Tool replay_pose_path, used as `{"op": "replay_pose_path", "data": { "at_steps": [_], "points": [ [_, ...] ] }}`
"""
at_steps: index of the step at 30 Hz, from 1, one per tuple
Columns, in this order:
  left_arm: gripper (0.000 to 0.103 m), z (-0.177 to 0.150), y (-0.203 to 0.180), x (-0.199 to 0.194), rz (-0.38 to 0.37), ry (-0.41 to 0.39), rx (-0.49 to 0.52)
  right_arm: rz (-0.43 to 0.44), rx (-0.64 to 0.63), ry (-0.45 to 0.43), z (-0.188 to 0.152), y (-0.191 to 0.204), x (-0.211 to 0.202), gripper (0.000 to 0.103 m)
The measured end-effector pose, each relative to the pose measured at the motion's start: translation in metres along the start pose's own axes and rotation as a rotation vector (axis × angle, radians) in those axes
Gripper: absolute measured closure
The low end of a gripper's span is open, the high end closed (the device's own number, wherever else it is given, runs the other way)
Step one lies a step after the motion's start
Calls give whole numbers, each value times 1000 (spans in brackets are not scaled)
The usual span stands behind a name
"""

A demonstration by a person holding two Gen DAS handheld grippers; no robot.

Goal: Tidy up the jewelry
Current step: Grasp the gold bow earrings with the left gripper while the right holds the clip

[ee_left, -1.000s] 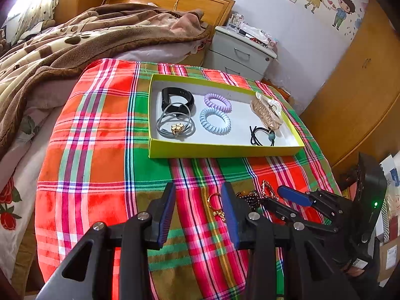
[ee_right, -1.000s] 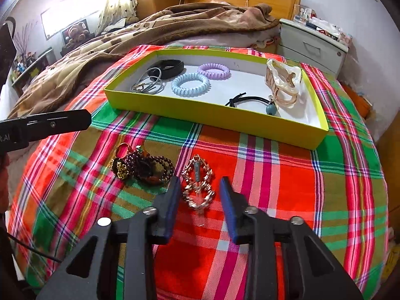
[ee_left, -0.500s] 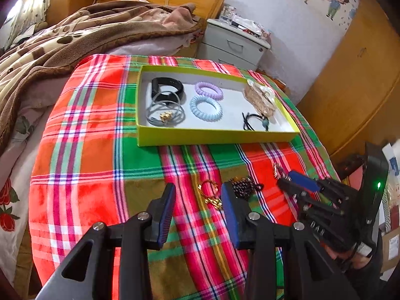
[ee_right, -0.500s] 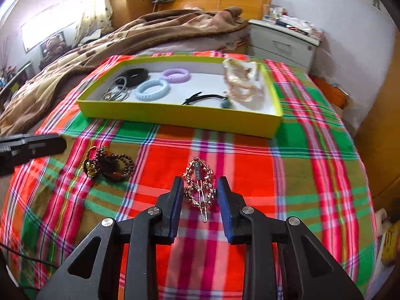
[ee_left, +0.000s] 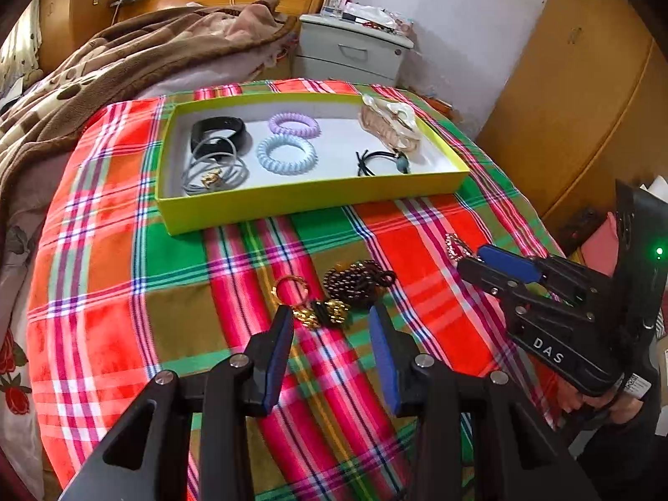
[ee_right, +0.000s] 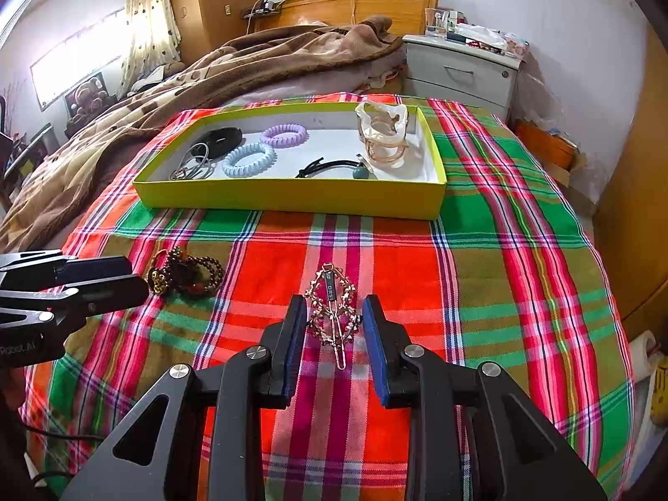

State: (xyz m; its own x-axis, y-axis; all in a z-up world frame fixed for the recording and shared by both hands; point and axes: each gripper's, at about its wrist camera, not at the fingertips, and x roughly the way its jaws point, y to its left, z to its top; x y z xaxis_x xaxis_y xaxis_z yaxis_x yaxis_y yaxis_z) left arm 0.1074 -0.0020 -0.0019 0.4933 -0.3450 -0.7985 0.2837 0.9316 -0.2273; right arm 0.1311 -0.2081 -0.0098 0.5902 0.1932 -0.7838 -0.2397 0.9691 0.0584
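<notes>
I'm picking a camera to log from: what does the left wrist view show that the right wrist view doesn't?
Only the left wrist view shows the right gripper from outside and the gold ring clearly. Only the right wrist view shows the whole hair clip between open fingers, and the curtained window. Both show the yellow tray, the bead bracelet and the nightstand.

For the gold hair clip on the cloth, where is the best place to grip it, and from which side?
Grip the hair clip across its wide ornate middle, coming from above. It lies flat, lengthwise between the open right gripper, so its side edges face the fingers.
</notes>
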Motion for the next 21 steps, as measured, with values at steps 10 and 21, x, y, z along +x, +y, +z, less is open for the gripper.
{"op": "replay_pose_path", "data": {
  "at_steps": [10,21],
  "points": [
    [64,-2,-9,11,86,21,47,11,16,-4,-2,-2,-1,74],
    [64,0,-10,22,99,33,-5,27,28,-7,-2,-6,0,74]
  ]
}}
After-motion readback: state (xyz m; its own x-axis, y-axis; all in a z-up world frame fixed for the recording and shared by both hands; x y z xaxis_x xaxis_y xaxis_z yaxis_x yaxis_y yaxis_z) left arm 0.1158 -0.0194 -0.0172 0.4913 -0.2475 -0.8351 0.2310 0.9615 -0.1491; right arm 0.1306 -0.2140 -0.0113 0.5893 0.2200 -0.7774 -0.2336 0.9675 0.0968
